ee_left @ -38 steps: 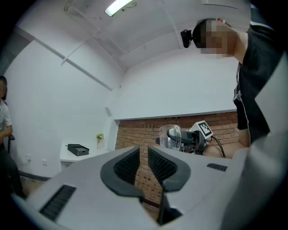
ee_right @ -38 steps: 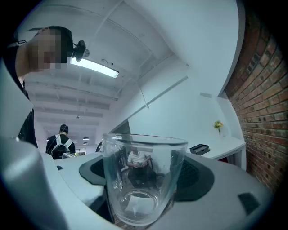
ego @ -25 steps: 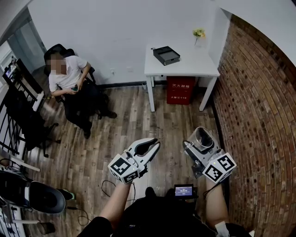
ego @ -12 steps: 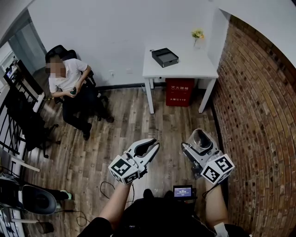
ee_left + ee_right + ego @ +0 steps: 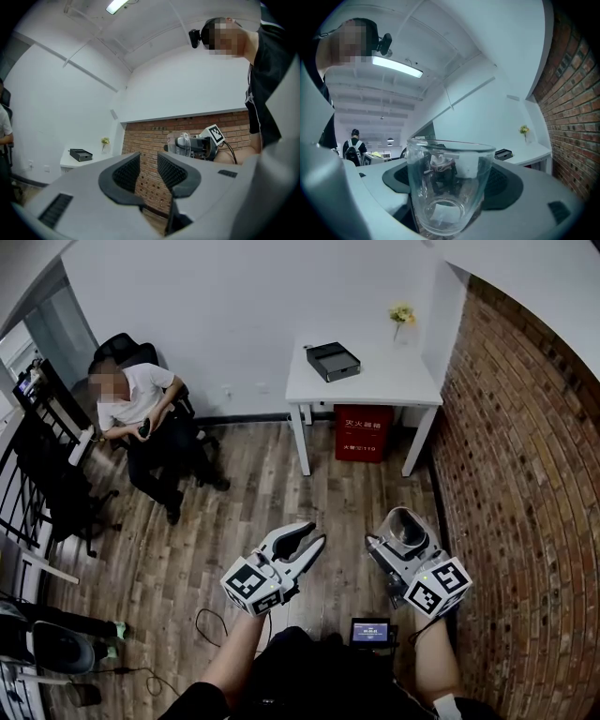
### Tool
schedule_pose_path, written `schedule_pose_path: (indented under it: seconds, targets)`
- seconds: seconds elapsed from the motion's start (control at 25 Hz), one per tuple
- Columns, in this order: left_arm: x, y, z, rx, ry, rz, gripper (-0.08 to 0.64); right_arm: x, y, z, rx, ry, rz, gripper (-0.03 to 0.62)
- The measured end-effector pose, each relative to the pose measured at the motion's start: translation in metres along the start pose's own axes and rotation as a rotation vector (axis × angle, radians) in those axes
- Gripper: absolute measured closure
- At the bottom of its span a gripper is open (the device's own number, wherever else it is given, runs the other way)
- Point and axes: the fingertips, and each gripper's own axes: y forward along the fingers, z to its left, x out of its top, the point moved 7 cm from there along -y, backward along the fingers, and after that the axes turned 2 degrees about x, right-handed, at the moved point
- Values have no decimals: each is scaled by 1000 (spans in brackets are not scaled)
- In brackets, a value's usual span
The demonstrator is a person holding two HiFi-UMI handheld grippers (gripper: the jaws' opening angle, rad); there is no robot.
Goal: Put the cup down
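Right gripper: clamps your cup.
Left gripper: narrow gap, empty.
Room: floor open ahead; brick wall right.
Change: grippers seemingly barely moved.

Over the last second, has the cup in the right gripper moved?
No, hardly: the cup, held in the right gripper, stays as far below the right leg of the white table as before.

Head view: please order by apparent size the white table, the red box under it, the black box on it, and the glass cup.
1. white table
2. red box
3. black box and glass cup: they look about equal, and the cup is nearer the camera, so unranked.
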Motion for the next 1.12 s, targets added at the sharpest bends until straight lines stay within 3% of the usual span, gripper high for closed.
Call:
schedule_pose_path:
  seconds: [0.32, 0.6, 1.12]
  targets:
    - [-9, 19, 11, 14, -12, 7, 449, -4, 9, -25, 15, 14, 23, 178]
    - [-26, 49, 46, -2, -43, 10, 449, -12, 33, -55, -9, 11, 48, 178]
    - [-11, 133, 196, -53, -32, 25, 449, 4, 152, -144, -59, 36, 18, 178]
